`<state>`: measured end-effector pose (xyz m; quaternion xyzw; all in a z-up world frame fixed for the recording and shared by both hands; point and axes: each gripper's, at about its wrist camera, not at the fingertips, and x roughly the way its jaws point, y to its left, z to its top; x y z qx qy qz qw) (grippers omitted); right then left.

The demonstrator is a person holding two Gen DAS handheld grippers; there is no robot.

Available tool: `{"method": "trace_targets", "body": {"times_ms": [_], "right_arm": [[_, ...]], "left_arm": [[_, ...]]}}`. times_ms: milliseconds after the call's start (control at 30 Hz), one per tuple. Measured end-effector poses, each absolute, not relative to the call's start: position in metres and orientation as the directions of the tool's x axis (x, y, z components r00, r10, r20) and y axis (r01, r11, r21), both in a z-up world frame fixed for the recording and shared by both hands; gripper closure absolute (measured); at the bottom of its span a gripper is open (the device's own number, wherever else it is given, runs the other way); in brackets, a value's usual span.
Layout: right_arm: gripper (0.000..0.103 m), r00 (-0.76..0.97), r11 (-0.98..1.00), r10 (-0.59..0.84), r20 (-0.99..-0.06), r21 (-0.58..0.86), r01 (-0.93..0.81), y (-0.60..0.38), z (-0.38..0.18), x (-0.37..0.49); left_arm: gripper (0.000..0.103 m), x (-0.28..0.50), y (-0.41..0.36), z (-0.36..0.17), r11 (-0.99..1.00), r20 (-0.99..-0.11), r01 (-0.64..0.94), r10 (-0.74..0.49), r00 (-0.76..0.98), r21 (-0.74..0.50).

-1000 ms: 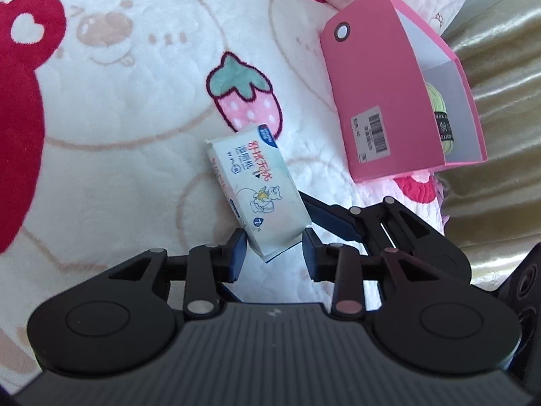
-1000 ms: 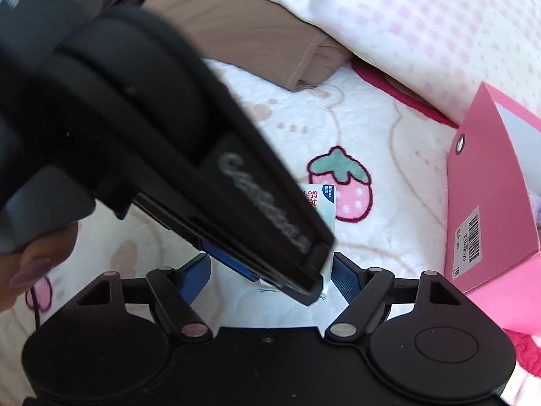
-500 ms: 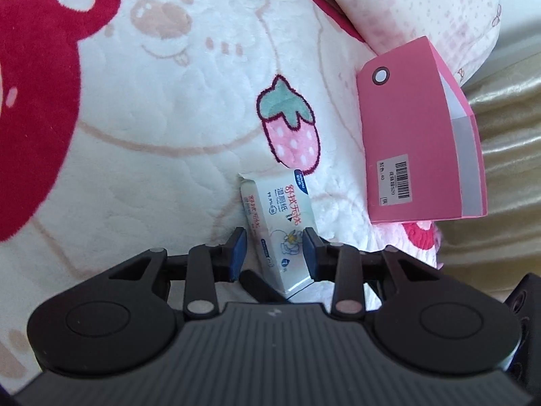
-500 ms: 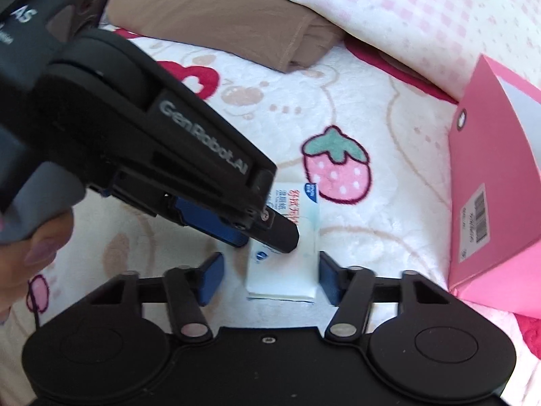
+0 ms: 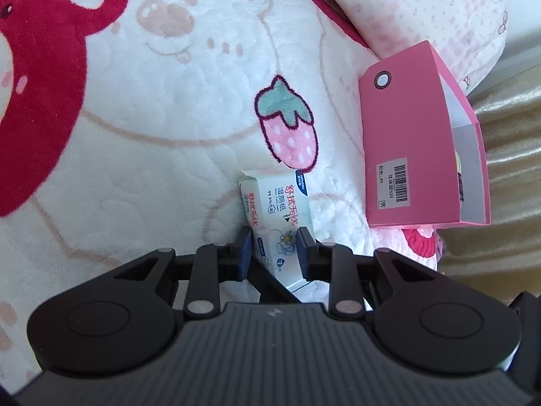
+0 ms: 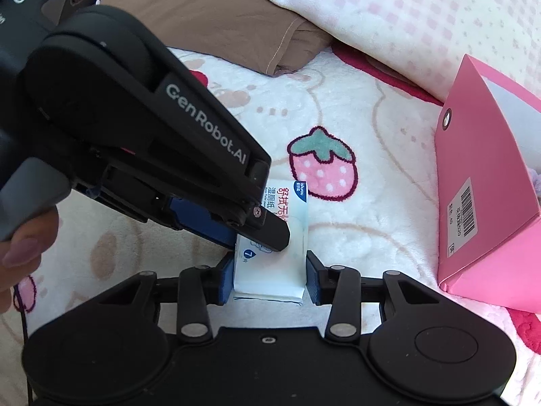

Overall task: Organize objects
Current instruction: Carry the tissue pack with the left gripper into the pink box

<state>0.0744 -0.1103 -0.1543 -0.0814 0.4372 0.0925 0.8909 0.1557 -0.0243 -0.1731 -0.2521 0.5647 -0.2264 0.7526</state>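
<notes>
A small white pack of wet wipes (image 5: 278,203) lies on a white plush blanket (image 5: 152,128), just below a printed strawberry. My left gripper (image 5: 274,253) is shut on the pack's near end, one blue pad on each side. In the right wrist view its black finger (image 6: 270,233) crosses the top of the pack (image 6: 267,279). My right gripper (image 6: 268,279) is closing on the same pack from the near end, and both pads touch its sides. An open pink box (image 5: 405,152) stands to the right, apart from the pack.
A pink checked pillow (image 6: 405,17) and a brown cloth (image 6: 219,27) lie at the back. Golden fabric (image 5: 507,176) runs past the box on the right. Something yellow-green (image 5: 458,162) shows inside the box. A person's hand (image 6: 20,247) holds the left gripper.
The left gripper rolled and closed tighter on the pack, which turned straighter. The right jaws went from wide open to touching the pack's sides.
</notes>
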Motion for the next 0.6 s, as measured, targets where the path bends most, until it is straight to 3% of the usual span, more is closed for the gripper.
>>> {"method": "trace_targets", "body": {"times_ms": [167,600], "right_arm": [[0.056,0.629,0.973,0.103,-0.771,-0.054,-0.225,-0.116,-0.135,0.060],[0.056,0.750,0.975,0.112,-0.652,-0.073,-0.208,-0.153,-0.059,0.028]], "left_arm": [[0.077,0.140,-0.029,-0.141,0.786,-0.733,0.140,-0.613,0.296,-0.602],[0.078,0.112,-0.052,-0.051,0.732,-0.618,0.290,-0.678,0.398,-0.616]]}}
